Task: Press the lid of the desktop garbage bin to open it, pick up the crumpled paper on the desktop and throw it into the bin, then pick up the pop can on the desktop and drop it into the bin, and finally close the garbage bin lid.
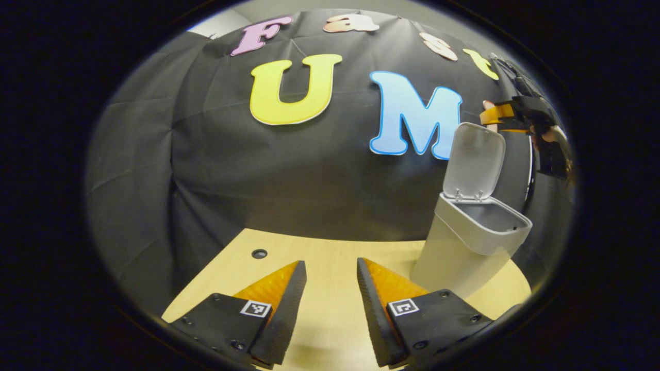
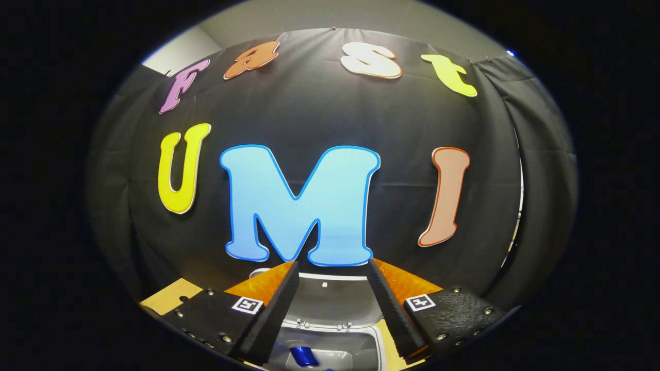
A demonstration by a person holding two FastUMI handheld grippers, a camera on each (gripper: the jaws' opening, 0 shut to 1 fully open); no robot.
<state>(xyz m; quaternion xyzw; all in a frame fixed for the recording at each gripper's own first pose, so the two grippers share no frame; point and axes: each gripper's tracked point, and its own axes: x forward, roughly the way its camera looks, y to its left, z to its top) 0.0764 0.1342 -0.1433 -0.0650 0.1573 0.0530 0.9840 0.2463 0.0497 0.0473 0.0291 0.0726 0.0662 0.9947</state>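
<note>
On the table (image 1: pixel 319 257) in your left gripper view, the bin (image 1: pixel 472 242) stands upright at the right side, lid (image 1: pixel 474 161) swung up and standing nearly vertical behind the mouth. The inside of the bin looks grey from this angle; the contents can't be made out here.

Your left gripper (image 1: pixel 331 288) hangs low over the bare tabletop, left of the bin and apart from it. Jaws released, a clear gap of wood between them, nothing held.

Far right in the same view, above and behind the raised lid, you can see your right gripper (image 1: pixel 518 116) with a hand (image 1: pixel 554 135) on it.

Your right gripper view looks down from above the bin. The right gripper (image 2: pixel 330 293) is over the open mouth, jaws spread, nothing between them. Between the fingers you see the inner face of the raised lid (image 2: pixel 325 299) and its hinge edge. Below that, inside the bin (image 2: pixel 361 350), a shiny blue thing, likely the can (image 2: pixel 303 355), lies at the bottom edge of the view. It is only partly in view, so I can't tell how it lies. The paper can't be made out in the bin from here.

A strip of table (image 2: pixel 172 296) shows at lower left of that view.
</note>
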